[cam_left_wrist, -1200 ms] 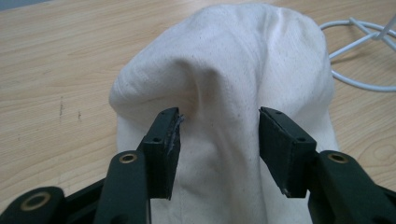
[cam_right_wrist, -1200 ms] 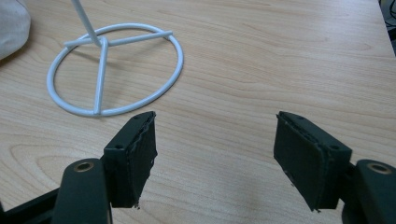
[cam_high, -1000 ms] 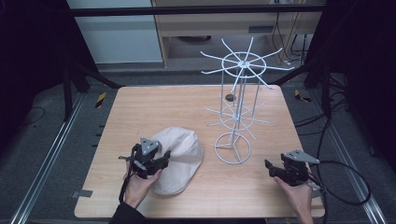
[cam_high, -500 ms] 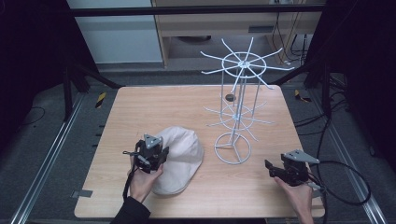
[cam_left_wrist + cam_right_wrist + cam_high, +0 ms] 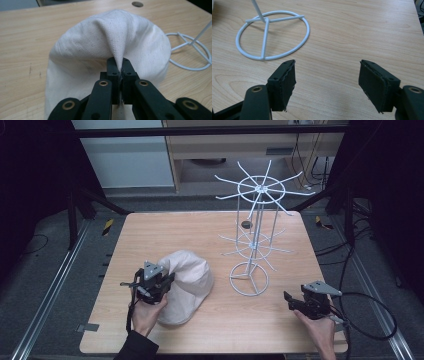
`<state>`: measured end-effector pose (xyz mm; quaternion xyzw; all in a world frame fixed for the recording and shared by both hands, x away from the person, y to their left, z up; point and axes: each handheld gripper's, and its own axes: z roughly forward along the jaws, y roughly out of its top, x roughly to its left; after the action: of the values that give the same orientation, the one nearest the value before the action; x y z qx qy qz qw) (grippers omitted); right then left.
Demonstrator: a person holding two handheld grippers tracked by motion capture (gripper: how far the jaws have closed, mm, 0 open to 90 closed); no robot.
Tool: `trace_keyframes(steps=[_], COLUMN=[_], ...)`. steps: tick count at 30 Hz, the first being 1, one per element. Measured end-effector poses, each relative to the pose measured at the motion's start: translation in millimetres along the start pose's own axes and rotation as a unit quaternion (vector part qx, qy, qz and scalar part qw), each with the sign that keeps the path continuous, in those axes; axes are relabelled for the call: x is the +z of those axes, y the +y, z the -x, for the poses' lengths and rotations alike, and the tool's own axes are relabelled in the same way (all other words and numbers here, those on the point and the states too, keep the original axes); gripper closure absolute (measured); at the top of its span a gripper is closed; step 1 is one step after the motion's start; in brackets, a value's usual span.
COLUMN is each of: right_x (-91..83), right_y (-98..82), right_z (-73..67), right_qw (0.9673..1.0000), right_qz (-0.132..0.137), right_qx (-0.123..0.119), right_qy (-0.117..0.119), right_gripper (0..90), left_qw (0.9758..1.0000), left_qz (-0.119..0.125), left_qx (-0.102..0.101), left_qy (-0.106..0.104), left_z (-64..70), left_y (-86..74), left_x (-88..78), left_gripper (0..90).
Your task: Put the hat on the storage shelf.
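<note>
Wood table (image 5: pixel 150 232) — white cap (image 5: pixel 192 280), wire rack (image 5: pixel 252 245); dark room.

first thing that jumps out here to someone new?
The tall white wire rack with radiating arms, standing right of centre on the wooden table. Next, the cream cloth hat at front left: the left tool has just closed and pinches a raised fold of its fabric. The right tool sits at the front right corner, jaws wide open, holding nothing.
</note>
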<state>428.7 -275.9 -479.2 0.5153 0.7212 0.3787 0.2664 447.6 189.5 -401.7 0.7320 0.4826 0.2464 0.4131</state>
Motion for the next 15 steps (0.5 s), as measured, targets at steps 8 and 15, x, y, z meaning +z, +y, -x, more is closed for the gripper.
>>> trace_keyframes(steps=[8,15], right_x=[-1.0,-0.9], right_y=[0.1,-0.1], right_z=[0.0,0.5], right_qw=[1.0,1.0], right_qz=[0.0,0.003], right_qx=[0.004,-0.003], right_qy=[0.001,-0.002], right_gripper=[29.7,29.7], left_qw=[0.9987,0.9955], left_qz=[0.05,0.094], left_qx=[-0.005,-0.004], left_qy=[-0.011,-0.011], left_z=[-2.5,-5.0], left_y=[11.1,18.3], left_x=[-24.6,-43.6], left_gripper=[87.6,87.6])
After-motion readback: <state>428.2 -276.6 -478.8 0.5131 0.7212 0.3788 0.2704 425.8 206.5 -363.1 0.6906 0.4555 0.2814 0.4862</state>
